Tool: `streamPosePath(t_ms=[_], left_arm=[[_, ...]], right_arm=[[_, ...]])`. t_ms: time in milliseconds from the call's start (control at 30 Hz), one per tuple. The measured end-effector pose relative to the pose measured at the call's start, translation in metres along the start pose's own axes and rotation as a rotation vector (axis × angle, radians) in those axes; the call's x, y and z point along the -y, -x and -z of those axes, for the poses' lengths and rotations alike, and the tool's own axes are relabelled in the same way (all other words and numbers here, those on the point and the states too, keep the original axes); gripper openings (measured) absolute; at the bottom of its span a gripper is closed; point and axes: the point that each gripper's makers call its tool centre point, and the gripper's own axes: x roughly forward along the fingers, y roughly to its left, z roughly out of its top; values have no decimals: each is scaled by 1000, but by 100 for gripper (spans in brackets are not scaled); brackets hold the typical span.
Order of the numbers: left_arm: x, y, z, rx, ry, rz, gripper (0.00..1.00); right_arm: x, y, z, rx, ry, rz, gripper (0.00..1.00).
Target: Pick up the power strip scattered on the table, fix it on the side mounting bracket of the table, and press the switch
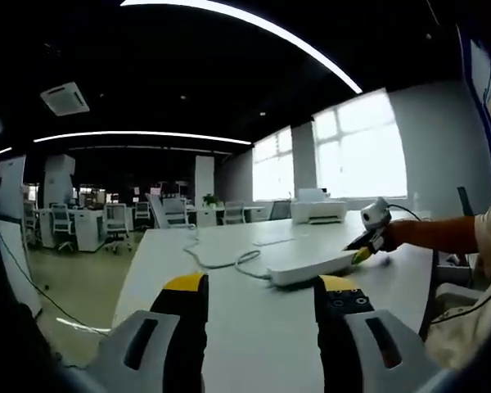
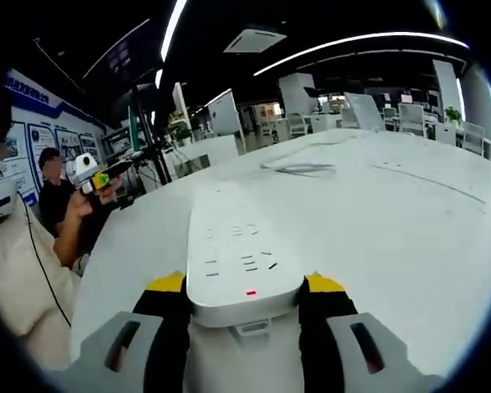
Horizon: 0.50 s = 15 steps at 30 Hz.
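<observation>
A long white power strip (image 2: pixel 233 246) stretches away over the white table (image 2: pixel 393 237), its near end with a red switch (image 2: pixel 251 292) sitting between my right gripper's (image 2: pixel 244 285) yellow-tipped jaws, which are shut on it. In the left gripper view the same power strip (image 1: pixel 311 266) lies on the table (image 1: pixel 254 344) ahead and to the right, with the right gripper (image 1: pixel 368 241) at its far end. My left gripper (image 1: pixel 260 286) hovers open over the table, nothing between its jaws. It also appears small at the left of the right gripper view, left gripper (image 2: pixel 94 176), held in a hand.
The strip's cable (image 1: pixel 221 262) curls across the table towards its far left edge. A white printer (image 1: pixel 317 211) stands at the table's far end. Office desks and chairs (image 1: pixel 114 221) lie beyond. A person's sleeve (image 1: pixel 442 233) reaches in from the right.
</observation>
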Motion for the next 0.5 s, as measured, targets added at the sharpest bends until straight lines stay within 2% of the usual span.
streamPosePath(t_ms=[133, 333, 500], left_arm=[[3, -4, 0, -6, 12, 12, 56], [4, -16, 7, -38, 130, 50, 57], [11, -23, 11, -55, 139, 76, 57]], right_arm=[[-2, 0, 0, -1, -15, 6, 48], [-8, -3, 1, -18, -36, 41, 48], [-13, -4, 0, -19, -105, 60, 48]])
